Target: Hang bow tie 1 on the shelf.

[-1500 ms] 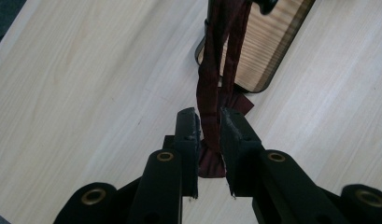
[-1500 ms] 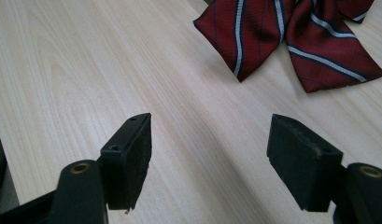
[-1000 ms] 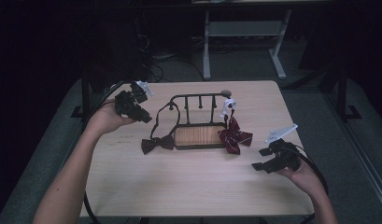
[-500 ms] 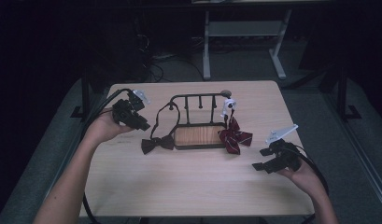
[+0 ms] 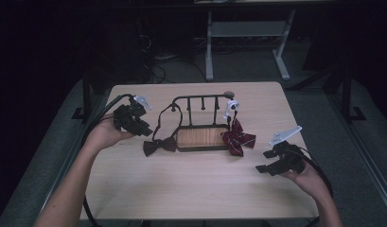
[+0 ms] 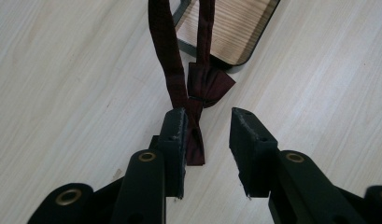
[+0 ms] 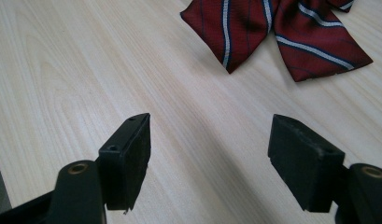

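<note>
A dark maroon bow tie (image 5: 159, 145) lies on the table left of a black rack with a wooden base (image 5: 200, 138), its strap looped up over the rack's rail. In the left gripper view one wing of this bow tie (image 6: 198, 93) lies between the jaws, against the left pad. My left gripper (image 5: 145, 131) (image 6: 208, 122) has just been opening, and a gap shows beside the tie. A red striped bow tie (image 5: 237, 140) (image 7: 272, 32) lies at the rack's right end. My right gripper (image 5: 264, 161) (image 7: 209, 135) stands open over bare wood, short of the striped tie.
A small white clip or tag (image 5: 232, 106) hangs at the rack's right post. The wooden table (image 5: 191, 194) has free room along its front half. Beyond the far edge stand a desk frame and cables on a dark floor.
My left hand has sunk a little toward the table and drifted slightly left, beside the dark bow tie. The right hand has kept still.
</note>
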